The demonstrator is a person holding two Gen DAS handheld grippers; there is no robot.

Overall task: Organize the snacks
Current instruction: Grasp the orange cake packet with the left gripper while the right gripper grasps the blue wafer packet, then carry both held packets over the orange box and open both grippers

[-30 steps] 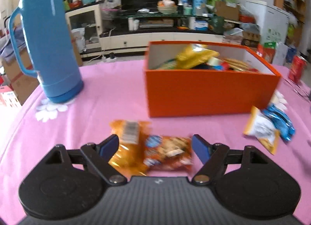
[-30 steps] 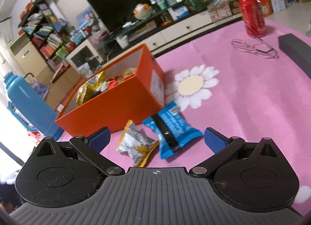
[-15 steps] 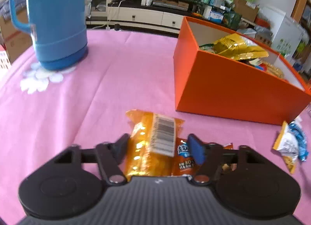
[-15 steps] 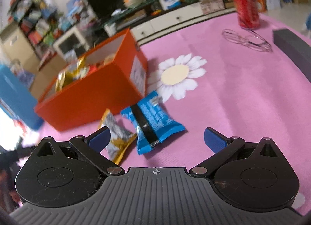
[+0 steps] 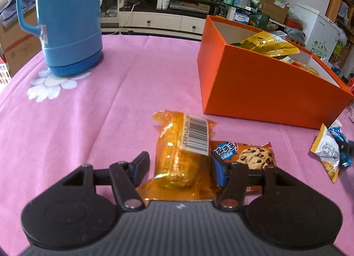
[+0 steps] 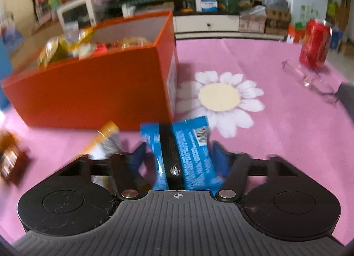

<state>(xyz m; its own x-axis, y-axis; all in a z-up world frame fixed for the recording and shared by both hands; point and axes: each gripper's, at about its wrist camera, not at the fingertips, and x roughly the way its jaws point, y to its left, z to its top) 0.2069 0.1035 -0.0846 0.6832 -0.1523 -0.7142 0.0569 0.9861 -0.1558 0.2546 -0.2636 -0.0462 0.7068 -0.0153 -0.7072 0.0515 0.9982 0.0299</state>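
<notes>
1. My left claw [image 5: 178,166] straddles a glossy orange packet [image 5: 182,154] with a barcode label. The right pad touches the wrapper's edge and a small gap shows at the left pad, so the claw is part open and not yet clamped.
2. Only the left view shows the tall blue plastic flask [image 5: 66,19] standing far left on the pink cloth of the table [image 5: 88,112], its top cut off by the frame.
3. Just right of the orange packet lies a chocolate-chip cookie packet [image 5: 250,154], partly hidden behind my right finger.
4. The orange cardboard box [image 5: 261,92] stands far right, with crinkled gold wrappers heaped inside.
5. Far right in that view, a white-and-yellow packet [image 5: 326,152] lies on the cloth near the box.
6. My right claw [image 6: 179,156] is narrowed around a blue packet [image 6: 190,152] with a black stripe. Blur keeps me from telling whether the pads press it.
7. The right view alone shows a printed daisy [image 6: 219,96], a red can [image 6: 315,43] and clear glasses [image 6: 309,79] far right; its left edge is smeared.
</notes>
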